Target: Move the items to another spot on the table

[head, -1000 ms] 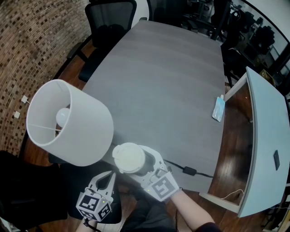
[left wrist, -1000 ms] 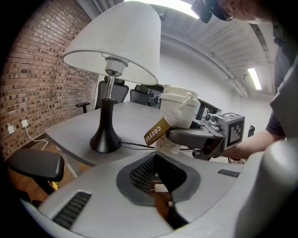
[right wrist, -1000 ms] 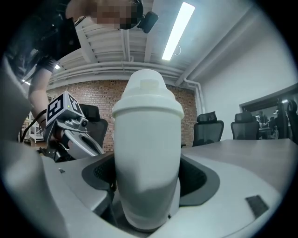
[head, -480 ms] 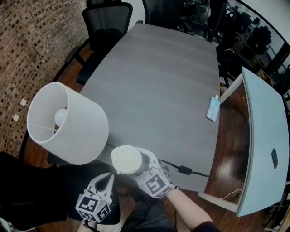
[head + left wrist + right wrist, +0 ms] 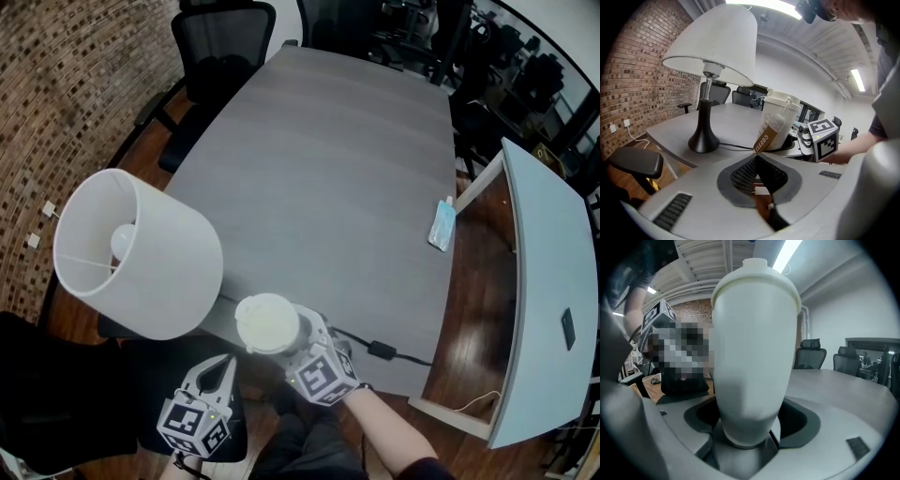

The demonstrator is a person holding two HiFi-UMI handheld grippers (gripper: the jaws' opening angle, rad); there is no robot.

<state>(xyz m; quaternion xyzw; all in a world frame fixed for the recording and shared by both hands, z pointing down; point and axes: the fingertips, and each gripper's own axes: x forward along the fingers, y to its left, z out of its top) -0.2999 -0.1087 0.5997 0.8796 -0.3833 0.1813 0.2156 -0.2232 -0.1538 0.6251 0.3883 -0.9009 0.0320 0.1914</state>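
Observation:
A white lidded coffee cup [image 5: 267, 323] with a brown sleeve [image 5: 768, 137] stands at the near edge of the grey table [image 5: 347, 169], just right of the lamp. My right gripper [image 5: 281, 339] reaches around it from the front. Its jaws are closing with the cup [image 5: 754, 357] between them, and I see no firm press of the pads on it. The white-shaded table lamp [image 5: 141, 253] stands at the near left corner on a black base [image 5: 704, 140]. My left gripper [image 5: 225, 367] hangs shut and empty below the table edge, its tips [image 5: 757, 157] pointing at the cup.
A black cable with an adapter [image 5: 380, 352] runs along the near edge from the lamp. A small pale packet [image 5: 441, 225] lies at the table's right edge. Black office chairs [image 5: 225, 47] stand at the far left. A white panel [image 5: 544, 291] stands to the right.
The right gripper has slid slightly further in around the cup, and its jaws have narrowed a little. The cup, the lamp and the left gripper stay put.

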